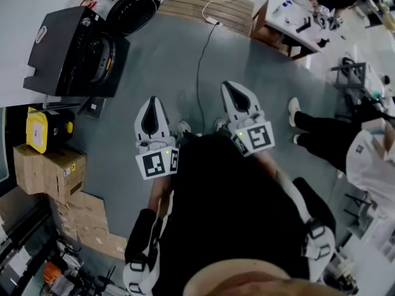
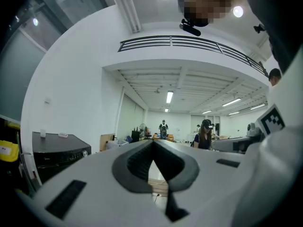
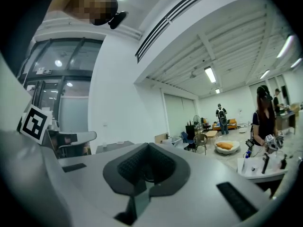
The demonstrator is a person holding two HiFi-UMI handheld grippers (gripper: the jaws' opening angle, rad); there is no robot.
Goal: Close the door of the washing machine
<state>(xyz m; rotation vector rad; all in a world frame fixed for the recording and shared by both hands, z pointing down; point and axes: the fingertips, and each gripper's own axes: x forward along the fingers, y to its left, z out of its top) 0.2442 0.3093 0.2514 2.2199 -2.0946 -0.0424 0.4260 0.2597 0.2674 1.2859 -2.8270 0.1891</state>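
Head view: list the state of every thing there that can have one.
Black washing machine: drum opening uncovered.
Round black door: swung open, away from the opening.
White left gripper: shut, empty, pointing level.
White right gripper: shut, empty, pointing level.

Washing machine (image 1: pixel 62 48) well apart from left gripper (image 1: pixel 152 103).

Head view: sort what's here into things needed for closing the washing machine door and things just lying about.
For the job:
washing machine
left gripper, shut, empty
right gripper, shut, empty

Just lying about:
yellow box
cardboard boxes
floor cable
wooden pallet
white table
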